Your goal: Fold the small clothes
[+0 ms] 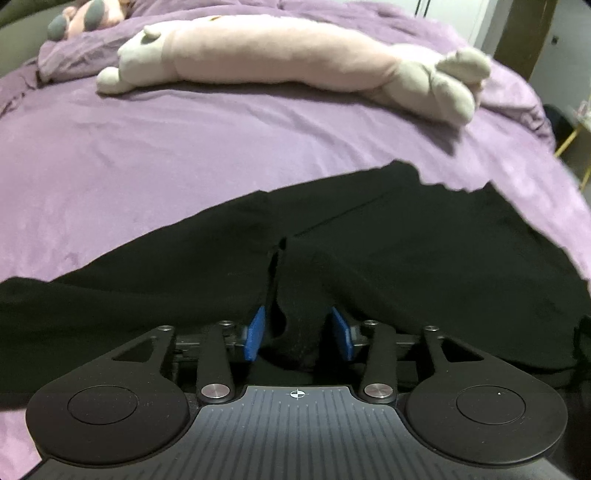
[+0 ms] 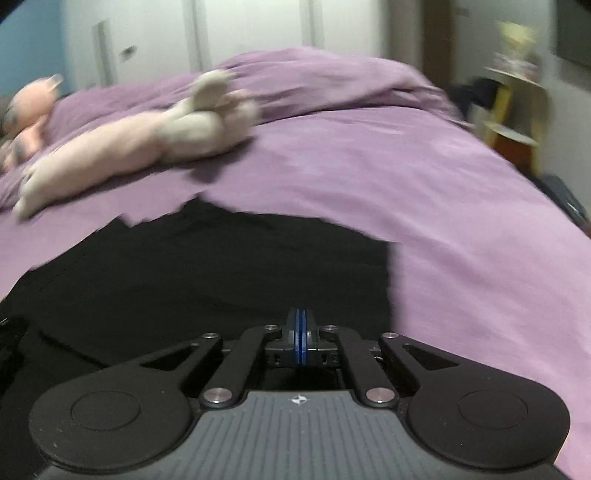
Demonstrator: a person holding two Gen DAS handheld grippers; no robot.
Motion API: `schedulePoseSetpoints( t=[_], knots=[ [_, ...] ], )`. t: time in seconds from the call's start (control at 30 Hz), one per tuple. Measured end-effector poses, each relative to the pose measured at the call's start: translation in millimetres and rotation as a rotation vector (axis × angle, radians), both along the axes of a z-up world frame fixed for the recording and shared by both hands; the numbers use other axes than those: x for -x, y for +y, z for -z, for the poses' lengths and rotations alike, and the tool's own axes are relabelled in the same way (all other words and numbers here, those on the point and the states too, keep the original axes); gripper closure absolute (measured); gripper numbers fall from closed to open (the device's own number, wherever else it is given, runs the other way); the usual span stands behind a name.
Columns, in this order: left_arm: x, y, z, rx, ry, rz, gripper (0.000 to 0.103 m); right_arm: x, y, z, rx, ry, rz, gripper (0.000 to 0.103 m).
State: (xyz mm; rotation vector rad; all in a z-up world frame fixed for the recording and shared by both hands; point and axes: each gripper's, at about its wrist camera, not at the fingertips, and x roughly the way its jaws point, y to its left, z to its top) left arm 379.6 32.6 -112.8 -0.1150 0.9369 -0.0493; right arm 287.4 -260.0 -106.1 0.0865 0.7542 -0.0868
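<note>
One black garment (image 1: 369,251) lies spread flat on the purple bed cover (image 1: 147,177), probably laid out so its edges can be lifted and folded over. In the left wrist view it fills the lower half, from about 9 o'clock round to 3 o'clock.

The left gripper (image 1: 300,332) has its blue fingers (image 1: 255,332) parted, with a raised ridge of the black cloth standing between them. The pads do not appear to press it, so this reads as a pinch being let go or not yet made.

The right gripper (image 2: 300,332) is clenched on itself, blue pads together with no cloth seen between them, hovering near the garment's edge at 3 o'clock. That view is blurred.

Counted: one garment, two grippers, two stuffed toys. The long pink toy (image 1: 277,55) lies across the bed at 12 o'clock, well apart from the cloth. A second pink toy (image 1: 88,18) sits at 11 o'clock.
</note>
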Motion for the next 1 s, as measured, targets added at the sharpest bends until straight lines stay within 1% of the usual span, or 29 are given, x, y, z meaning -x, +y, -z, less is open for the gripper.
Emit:
schedulePoseSetpoints(
  t=[0.07,0.1,0.17,0.2,0.23,0.3,0.37,0.43,0.5,0.53,0.57,0.6,0.63,0.7,0.77,0.83,0.93,1.0],
  knots=[
    [-4.2,-2.8,4.3,0.004,0.000,-0.016,0.050,-14.0,11.1,8.4,0.034,0.027,-0.034,0.103],
    [-6.7,-3.1,6.4,0.008,0.006,-0.023,0.048,-22.3,16.4,13.7,0.099,0.043,-0.033,0.103],
    [-10.3,-2.4,8.6,0.007,0.011,-0.027,0.045,-24.4,17.0,23.2,0.250,0.030,-0.013,0.103],
    [-11.7,-2.0,8.8,0.007,0.008,-0.030,0.044,-26.0,13.5,26.0,0.296,0.027,-0.001,0.103],
    [-12.9,-1.7,8.9,0.007,0.010,-0.029,0.043,-26.8,6.6,27.6,0.336,0.018,0.035,0.103],
    [-14.0,-1.4,9.5,0.008,0.012,-0.022,0.042,-28.0,-12.0,29.4,0.388,0.024,0.110,0.103],
    [-12.9,-1.1,10.3,0.008,0.006,-0.013,0.041,-27.9,-23.1,24.4,0.325,0.027,0.130,0.103],
    [-10.6,-1.2,11.0,0.005,0.000,-0.010,0.040,-22.4,-20.3,11.0,0.269,0.021,0.110,0.103],
    [-9.1,-1.4,10.7,0.005,0.003,-0.011,0.040,-8.6,-12.6,0.3,0.191,-0.008,0.054,0.103],
    [-8.6,-1.8,10.4,0.004,0.005,-0.010,0.040,0.0,-7.9,-1.8,0.178,-0.018,0.022,0.103],
    [-9.0,-1.8,9.7,0.003,0.006,-0.008,0.040,6.5,-4.3,-0.7,0.180,-0.014,-0.001,0.103],
    [-8.8,-1.6,9.7,0.003,0.008,-0.007,0.039,9.0,-2.5,4.7,0.195,0.011,-0.014,0.103],
    [-8.7,-1.3,9.6,0.003,0.011,-0.009,0.039,12.3,-4.7,10.9,0.198,0.025,-0.013,0.103],
    [-7.7,-0.8,9.2,0.002,0.016,-0.009,0.039,21.6,-15.1,15.0,0.146,-0.006,-0.004,0.103],
    [-6.1,-0.4,9.2,-0.011,0.017,-0.004,0.036,20.7,-21.4,11.2,0.098,0.013,0.010,0.103],
    [-4.8,0.4,10.3,-0.031,0.018,-0.007,0.030,22.3,-22.5,8.7,0.090,0.042,-0.004,0.103],
    [-3.1,5.5,11.5,-0.010,0.030,-0.030,0.030,27.3,-19.8,10.8,0.121,0.062,-0.038,0.103],
    [-1.2,8.5,10.1,-0.014,0.038,-0.038,0.030,30.5,-15.4,10.4,0.160,0.072,-0.047,0.103]
  ],
)
